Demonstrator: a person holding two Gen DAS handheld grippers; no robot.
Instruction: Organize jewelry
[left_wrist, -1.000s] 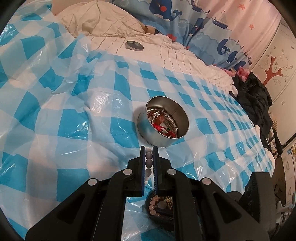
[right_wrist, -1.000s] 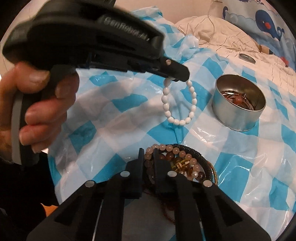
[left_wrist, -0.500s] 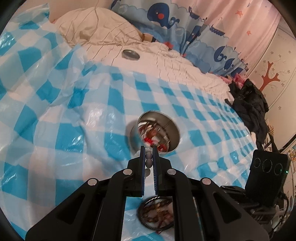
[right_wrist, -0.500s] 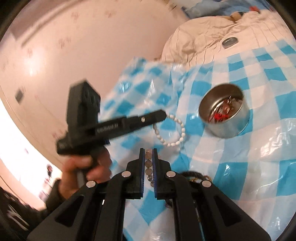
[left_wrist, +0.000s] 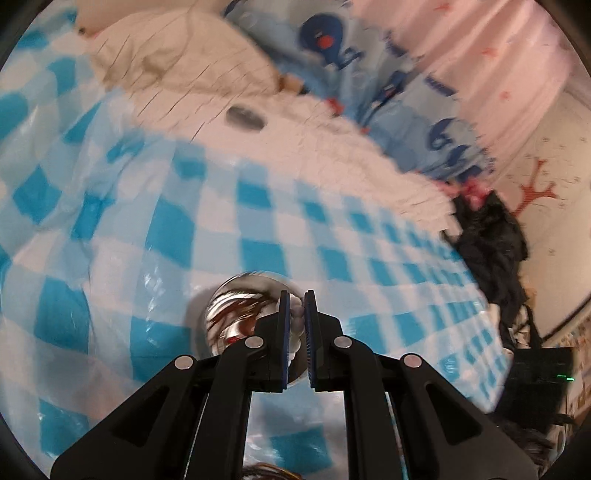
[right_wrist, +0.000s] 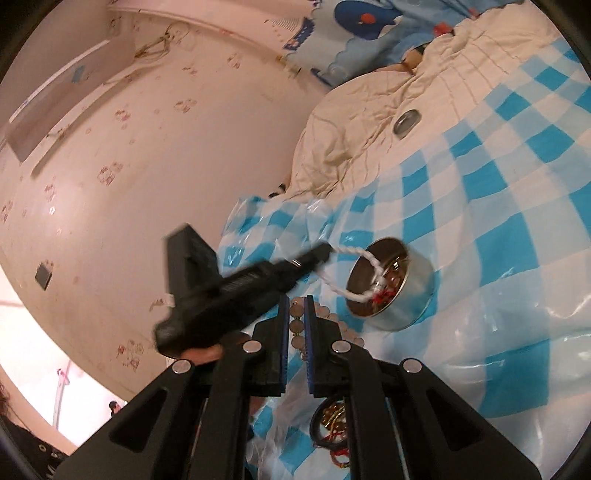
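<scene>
Checkered cloth (right_wrist: 480, 206): one tin (right_wrist: 399, 295), two bracelets.

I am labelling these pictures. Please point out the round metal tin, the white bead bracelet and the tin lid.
round metal tin (right_wrist: 413, 295): right wrist view, outer side wall.
white bead bracelet (right_wrist: 354, 252): right wrist view, upper strand.
tin lid (right_wrist: 407, 123): right wrist view, centre.

1. Warm, pinkish indoor light fills both views; it is moderately bright.
2. The left wrist view is smeared by motion blur, strongest toward 12 o'clock; the metal tin (left_wrist: 248, 312) is streaked.
3. The right wrist view is sharper, though the left tongs (right_wrist: 325, 252) are blurred.
4. An overexposed patch glares at 8 o'clock there.
5. Fisheye bending and black vignette ring every edge.
6. The plastic checked sheet (right_wrist: 491, 236) shows white glints.
</scene>
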